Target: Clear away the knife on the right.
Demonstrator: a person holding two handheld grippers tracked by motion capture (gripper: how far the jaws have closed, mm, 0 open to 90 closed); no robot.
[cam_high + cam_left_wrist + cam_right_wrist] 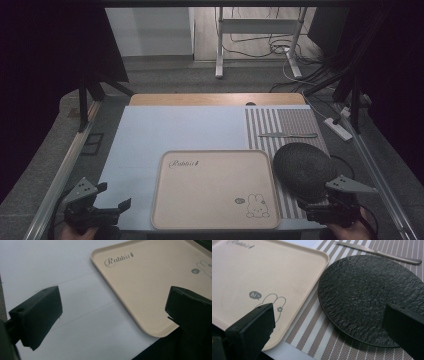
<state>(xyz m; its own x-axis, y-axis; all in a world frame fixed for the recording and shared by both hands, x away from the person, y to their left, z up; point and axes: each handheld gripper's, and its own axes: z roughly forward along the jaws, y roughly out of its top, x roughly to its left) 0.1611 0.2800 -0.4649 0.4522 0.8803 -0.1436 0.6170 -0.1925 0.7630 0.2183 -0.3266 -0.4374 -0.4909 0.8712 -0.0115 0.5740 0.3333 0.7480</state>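
Observation:
A beige tray [215,190] with a rabbit drawing and the word "Rabbit" lies at the table's near middle, with nothing on it; it also appears in the left gripper view [150,280] and the right gripper view [262,270]. A round black textured plate [304,169] [367,297] lies on a striped placemat [285,125] [317,335] just right of the tray. A metal knife [288,135] [377,252] lies on the mat beyond the plate. My left gripper [114,196] [112,315] stands open at the near left, beside the tray's near corner. My right gripper [320,202] [329,325] stands open at the plate's near edge.
A pale blue sheet [175,130] covers the table's left and middle. A wooden strip [215,99] runs along the far edge. Metal frame rails [60,170] flank both sides. A power strip [338,128] and cables lie at the far right.

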